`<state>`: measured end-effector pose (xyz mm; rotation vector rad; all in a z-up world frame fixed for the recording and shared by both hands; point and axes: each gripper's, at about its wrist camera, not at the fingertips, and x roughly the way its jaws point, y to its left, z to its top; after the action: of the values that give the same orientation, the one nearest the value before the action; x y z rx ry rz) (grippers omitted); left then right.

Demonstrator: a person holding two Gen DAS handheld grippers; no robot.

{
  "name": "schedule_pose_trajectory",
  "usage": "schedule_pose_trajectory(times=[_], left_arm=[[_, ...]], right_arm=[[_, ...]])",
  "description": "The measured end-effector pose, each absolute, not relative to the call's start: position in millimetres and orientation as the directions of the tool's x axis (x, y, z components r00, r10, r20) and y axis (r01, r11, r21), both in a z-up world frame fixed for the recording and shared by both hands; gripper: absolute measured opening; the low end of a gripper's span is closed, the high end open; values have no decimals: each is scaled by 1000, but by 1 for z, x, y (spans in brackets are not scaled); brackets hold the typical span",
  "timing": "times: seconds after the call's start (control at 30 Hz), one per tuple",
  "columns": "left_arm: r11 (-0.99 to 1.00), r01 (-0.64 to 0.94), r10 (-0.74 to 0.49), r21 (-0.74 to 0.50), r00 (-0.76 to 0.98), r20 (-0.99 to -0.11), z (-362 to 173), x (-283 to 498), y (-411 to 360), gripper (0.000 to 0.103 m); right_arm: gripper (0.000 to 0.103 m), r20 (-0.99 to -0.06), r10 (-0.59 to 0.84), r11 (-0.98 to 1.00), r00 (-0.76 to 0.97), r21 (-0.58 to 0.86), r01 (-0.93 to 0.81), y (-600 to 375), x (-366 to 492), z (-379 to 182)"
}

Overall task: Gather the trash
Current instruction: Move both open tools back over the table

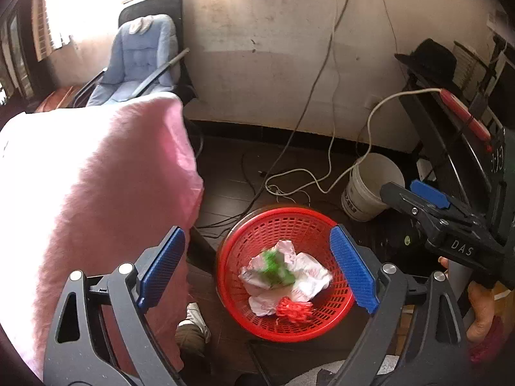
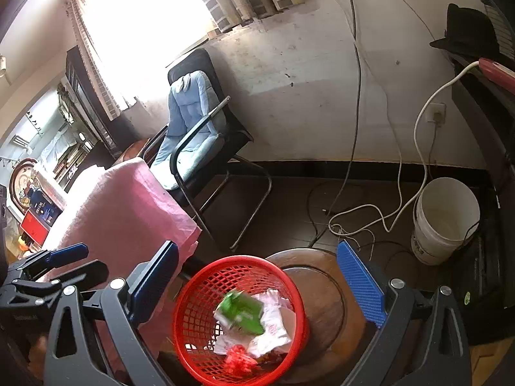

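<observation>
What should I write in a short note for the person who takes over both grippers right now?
Left gripper: open, holding nothing, above the red basket.
Right gripper: open, holding nothing, also above the basket.
In the basket: crumpled white paper, a green packet (blurred) and a small red scrap. The basket stands on a round wooden stool beside the pink cloth.
Done: these three pieces are in.
Left: no other trash is visible; look around.

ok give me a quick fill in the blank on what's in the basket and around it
1. The green wrapper lies in a basket coloured ____.
2. Under the wrapper sits crumpled white ____.
3. The white bucket stands on the ____.
4. Both grippers, left gripper and right gripper, are ____.

Missing: red; paper; floor; open
</observation>
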<state>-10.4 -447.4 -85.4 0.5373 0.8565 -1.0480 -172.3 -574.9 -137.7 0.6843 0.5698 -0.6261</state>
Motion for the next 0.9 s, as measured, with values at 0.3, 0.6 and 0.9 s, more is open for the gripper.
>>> schedule_pose_trajectory(times=[0.3,0.6,0.9], left_arm=[[481,877,-506,3,280,-815,-71,8,-417,89],[531,847,-531,13,345,-774,-45,7,-372,90],[573,819,-583,2,410,-702,-6,0,-321,92]], right_arm=[[97,-656,-320,651,684,372,662,-558,-163,-121],[97,-601,-333,688,727,372,623,-533,-167,-85],[97,-526,-352,757,774,326,566,-486,-171,-32]])
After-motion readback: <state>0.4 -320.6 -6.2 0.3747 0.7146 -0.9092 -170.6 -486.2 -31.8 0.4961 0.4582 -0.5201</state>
